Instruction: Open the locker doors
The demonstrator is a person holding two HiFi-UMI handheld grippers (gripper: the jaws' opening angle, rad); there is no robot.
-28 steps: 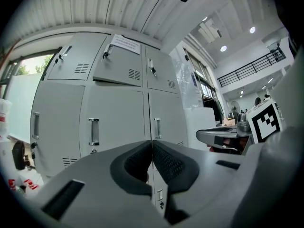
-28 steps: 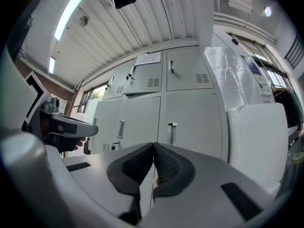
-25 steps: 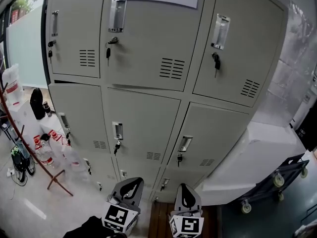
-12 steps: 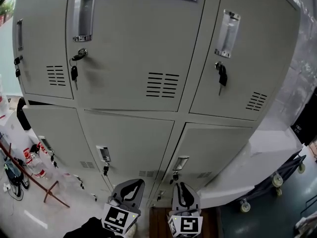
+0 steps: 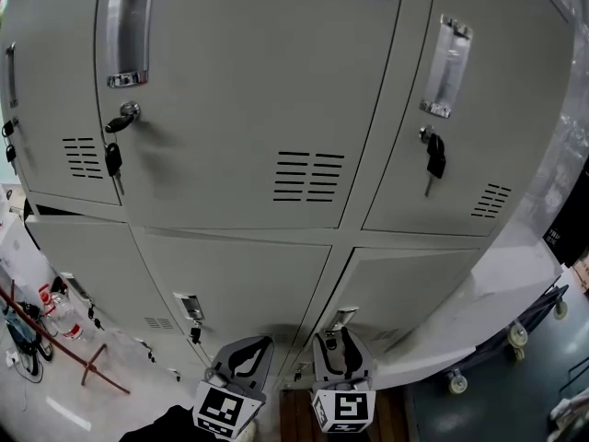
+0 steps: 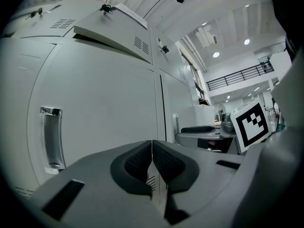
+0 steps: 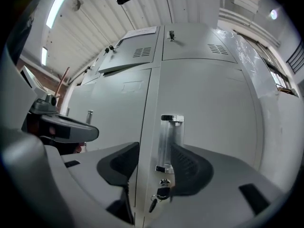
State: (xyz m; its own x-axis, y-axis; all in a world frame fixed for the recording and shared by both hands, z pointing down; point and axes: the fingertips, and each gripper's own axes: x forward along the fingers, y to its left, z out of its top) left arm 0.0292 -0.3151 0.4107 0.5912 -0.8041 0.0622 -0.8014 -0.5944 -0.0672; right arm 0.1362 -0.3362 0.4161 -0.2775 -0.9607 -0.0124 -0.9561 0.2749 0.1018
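One gripper (image 5: 337,341) (right) opened, handle (image 7: 171,136) nearer

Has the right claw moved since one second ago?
Yes. The right claw has come forward, close to the lower right door's handle. Its jaws have just been opening; the handle lines up between them, ungripped.

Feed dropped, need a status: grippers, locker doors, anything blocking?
Left gripper shut, empty. Right gripper jaws just opened, door handle framed between them, not gripped. Locker door closed, key in lock. Nothing blocking the handle.
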